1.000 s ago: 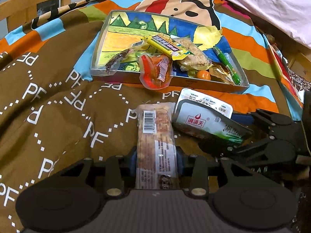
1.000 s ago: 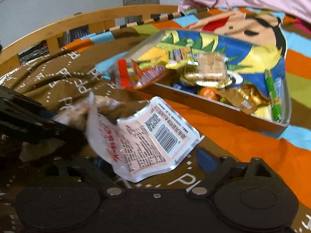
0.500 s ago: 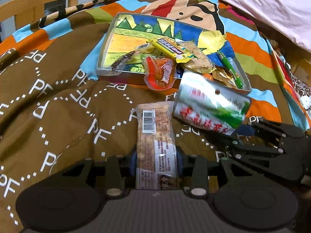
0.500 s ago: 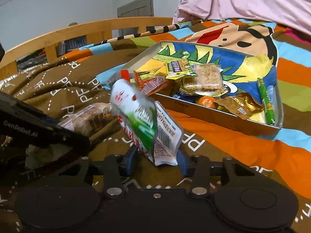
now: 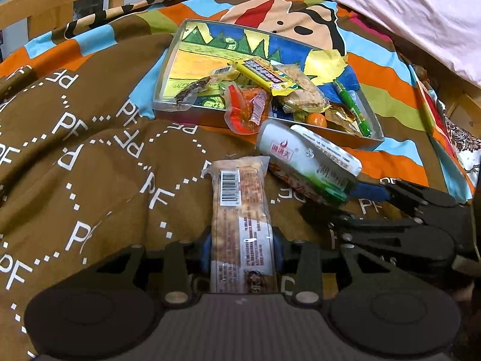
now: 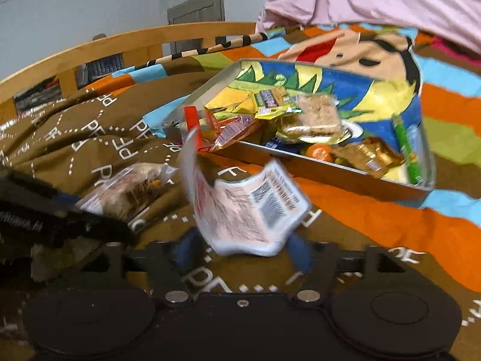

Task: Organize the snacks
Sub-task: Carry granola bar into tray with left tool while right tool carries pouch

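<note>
My left gripper [image 5: 242, 246] is shut on a long clear-wrapped cracker bar [image 5: 240, 198] that points away over the brown blanket. The same bar [image 6: 129, 186] shows at the left of the right wrist view. A white and green snack packet [image 5: 309, 162] lies just in front of the picture-printed tray [image 5: 210, 114]. My right gripper [image 6: 240, 249] has its jaws opening wide; the packet [image 6: 249, 207] sits blurred between them, barcode side up. The tray [image 6: 330, 174] holds several wrapped snacks.
A red-orange pouch [image 5: 246, 108] hangs over the tray's near rim. A green pen-like stick [image 5: 351, 108] lies along the tray's right side. A wooden bed rail [image 6: 120, 48] runs behind, and a pink sheet [image 5: 390, 6] lies at the back right.
The right jaws pinched the white and green packet upright half a second ago and now stand wide, with the packet tipped flatter. The left gripper kept its hold on the bar.
</note>
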